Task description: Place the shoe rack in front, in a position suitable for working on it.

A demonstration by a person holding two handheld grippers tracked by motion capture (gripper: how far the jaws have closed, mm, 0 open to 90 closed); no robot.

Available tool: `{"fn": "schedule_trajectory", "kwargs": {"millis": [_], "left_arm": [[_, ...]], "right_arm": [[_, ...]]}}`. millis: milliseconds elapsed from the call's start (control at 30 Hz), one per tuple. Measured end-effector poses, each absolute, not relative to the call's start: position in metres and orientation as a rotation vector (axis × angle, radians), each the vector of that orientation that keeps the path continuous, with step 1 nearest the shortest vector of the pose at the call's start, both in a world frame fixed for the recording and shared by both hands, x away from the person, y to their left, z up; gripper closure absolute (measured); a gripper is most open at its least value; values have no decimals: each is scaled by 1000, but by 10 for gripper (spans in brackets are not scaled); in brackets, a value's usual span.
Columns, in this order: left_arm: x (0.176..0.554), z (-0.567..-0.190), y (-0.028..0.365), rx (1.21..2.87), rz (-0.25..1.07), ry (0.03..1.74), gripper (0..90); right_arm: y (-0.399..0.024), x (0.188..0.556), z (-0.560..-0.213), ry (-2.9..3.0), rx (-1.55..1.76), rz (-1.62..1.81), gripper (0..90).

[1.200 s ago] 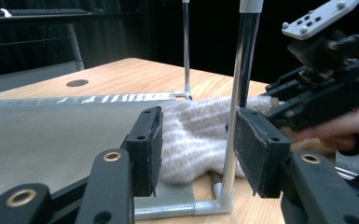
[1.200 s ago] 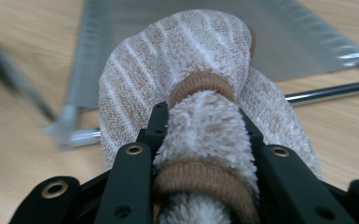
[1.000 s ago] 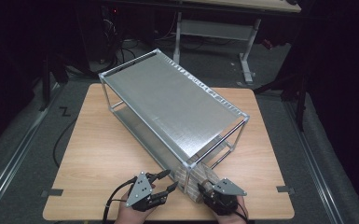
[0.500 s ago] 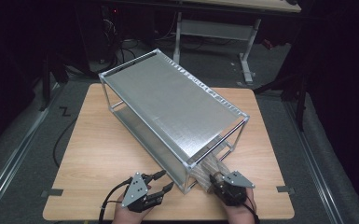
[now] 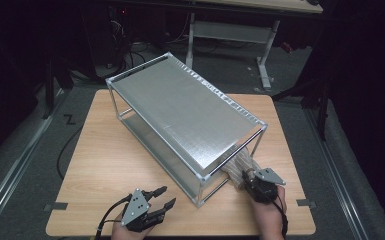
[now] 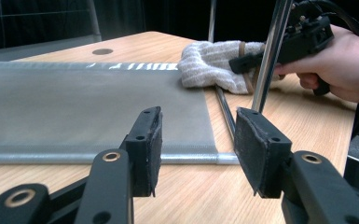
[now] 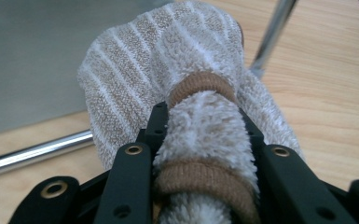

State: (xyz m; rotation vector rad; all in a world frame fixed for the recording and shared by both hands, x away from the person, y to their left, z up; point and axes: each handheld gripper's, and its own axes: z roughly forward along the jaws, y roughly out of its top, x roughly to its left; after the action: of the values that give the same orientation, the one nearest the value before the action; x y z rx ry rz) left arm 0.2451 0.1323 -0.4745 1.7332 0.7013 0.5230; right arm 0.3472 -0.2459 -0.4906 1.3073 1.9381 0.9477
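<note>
A rolled beige-and-white striped towel [image 7: 168, 70], bound by two brown bands, lies at the near right end of the metal wire rack [image 5: 185, 115]. My right gripper [image 7: 200, 116] is shut on the roll's near end, one jaw pressing on each side. From above, the towel [image 5: 237, 167] pokes out under the rack's end bar with the right gripper [image 5: 248, 178] behind it. My left gripper [image 5: 166, 196] hovers open over the table near the rack's front corner post, nothing between its pads [image 6: 156, 140]. In the left gripper view the towel [image 6: 210, 65] and the right gripper [image 6: 242, 63] show beyond the post.
The rack sits diagonally across the wooden table [image 5: 105, 160], with a lower shelf [image 6: 88, 102] close to the tabletop and thin upright posts [image 6: 268, 56] at its corners. Bare table lies left of the rack. A desk frame [image 5: 230, 35] stands behind on the floor.
My right hand has slid to the right along the rack's near end, taking the towel with it. My left gripper has drifted a little to the left, jaws unchanged.
</note>
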Motion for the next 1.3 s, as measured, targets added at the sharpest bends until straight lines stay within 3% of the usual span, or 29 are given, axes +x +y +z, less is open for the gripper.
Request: {"fn": "schedule_trajectory", "kwargs": {"millis": [500,800,1300], "left_arm": [[243,-472,135,1725,532,690,518],[250,-470,123,1728,505,650,518],[260,-471,104,1750,476,600,516]], "right_arm": [[-244,354,-493,1956,1324,961,669],[-235,335,-495,2017,1298,1019,669],[-185,293,-493,2197,1114,1101,665]]}}
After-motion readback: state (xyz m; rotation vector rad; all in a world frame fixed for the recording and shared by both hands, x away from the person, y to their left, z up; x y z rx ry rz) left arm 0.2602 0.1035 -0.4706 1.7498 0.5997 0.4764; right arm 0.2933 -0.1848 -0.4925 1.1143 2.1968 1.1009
